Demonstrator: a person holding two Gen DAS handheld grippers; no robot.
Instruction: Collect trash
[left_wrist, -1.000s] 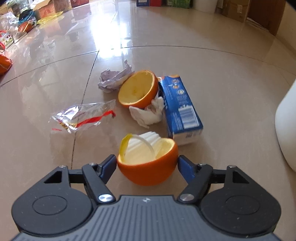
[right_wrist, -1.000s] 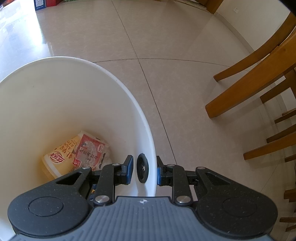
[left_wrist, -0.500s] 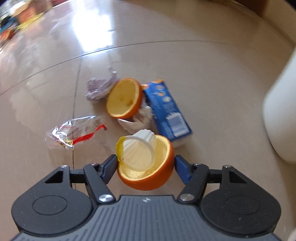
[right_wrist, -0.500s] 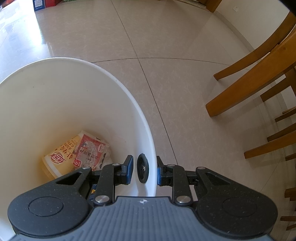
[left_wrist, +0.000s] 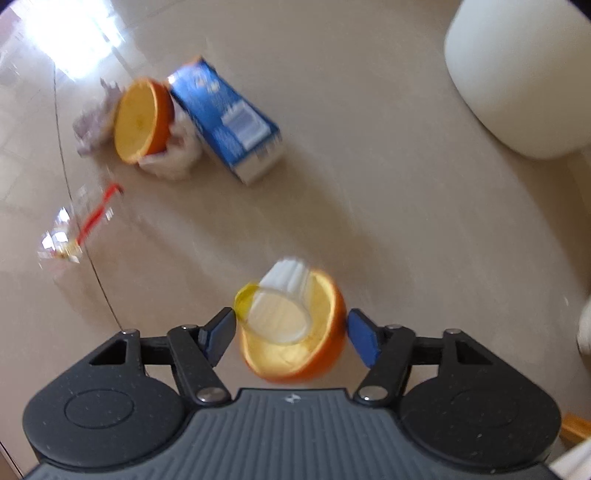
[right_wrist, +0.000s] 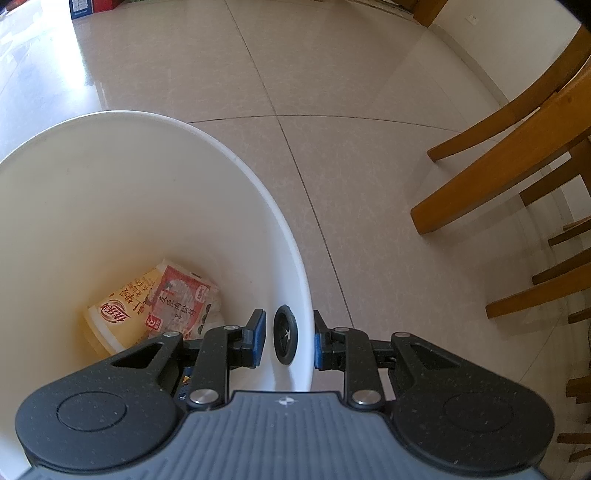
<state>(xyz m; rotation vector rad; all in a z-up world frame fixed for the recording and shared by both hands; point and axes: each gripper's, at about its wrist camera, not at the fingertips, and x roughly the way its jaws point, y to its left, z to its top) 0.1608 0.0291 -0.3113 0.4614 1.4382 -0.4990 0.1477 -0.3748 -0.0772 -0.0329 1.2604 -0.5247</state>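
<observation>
Orange peel half (left_wrist: 295, 343) with a plastic cup inside sits between left gripper (left_wrist: 291, 338) jaws, now opening; contact unclear through blur. Right gripper (right_wrist: 288, 339) pinches white bin (right_wrist: 291, 236) rim.

Beneath my fingers: glossy beige tiled floor (left_wrist: 369, 206). On it, at ten o'clock, a hollowed orange half (left_wrist: 142, 120), touching a blue carton (left_wrist: 225, 122) on its three o'clock side, crumpled white tissue (left_wrist: 171, 162) under both. Clear wrapper (left_wrist: 70, 230) at nine o'clock; white bin (left_wrist: 517, 74) at one o'clock. Wooden chair legs (right_wrist: 491, 184) stand at three o'clock of my right-hand view.
</observation>
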